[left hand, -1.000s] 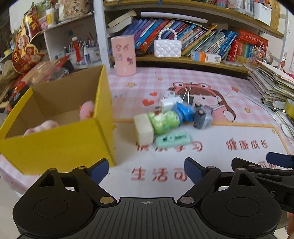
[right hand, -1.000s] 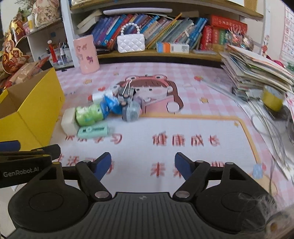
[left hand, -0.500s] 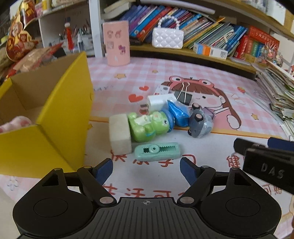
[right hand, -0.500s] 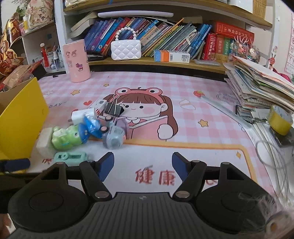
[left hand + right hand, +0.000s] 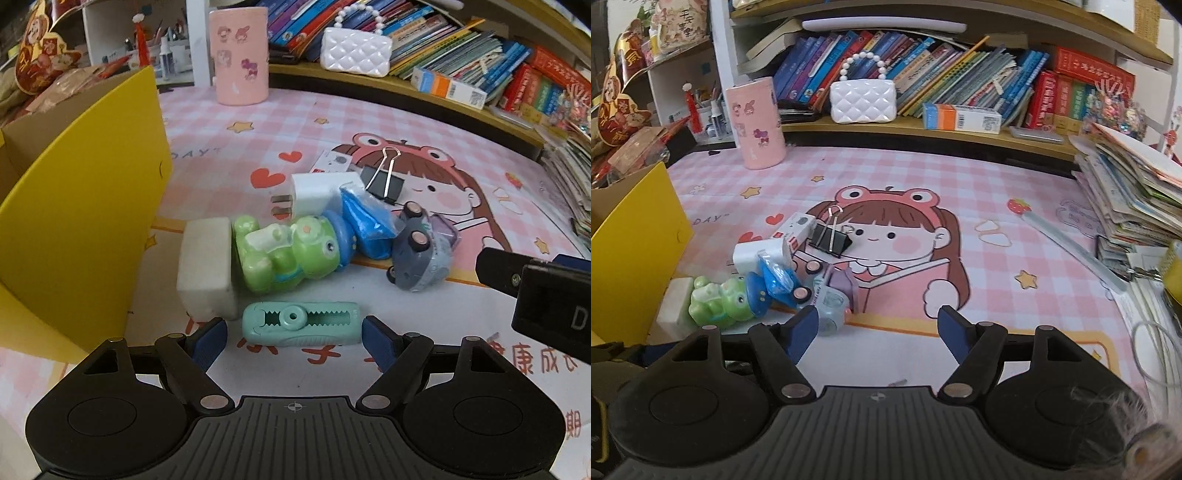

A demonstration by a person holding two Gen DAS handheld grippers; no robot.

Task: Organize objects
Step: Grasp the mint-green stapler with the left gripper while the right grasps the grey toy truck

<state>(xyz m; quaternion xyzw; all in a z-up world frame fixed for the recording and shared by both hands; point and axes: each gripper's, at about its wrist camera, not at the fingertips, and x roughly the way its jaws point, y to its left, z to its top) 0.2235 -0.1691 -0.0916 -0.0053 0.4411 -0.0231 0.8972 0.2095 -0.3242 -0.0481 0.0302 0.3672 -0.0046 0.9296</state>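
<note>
Closer now than a second ago, left tool (image 5: 294, 334), jaws narrowing, straddles the teal clip (image 5: 300, 324) untouched on the desk (image 5: 369, 122) beside the yellow box (image 5: 85, 206); right tool (image 5: 875, 334) gapes, empty.

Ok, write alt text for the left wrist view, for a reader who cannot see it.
The left gripper, jaws open and just closing, brackets a teal clip lying flat on a pink cartoon mat. Behind it lie a white block, green frog toy, white charger plug, binder clip and grey toy car; a yellow box stands left.
</note>
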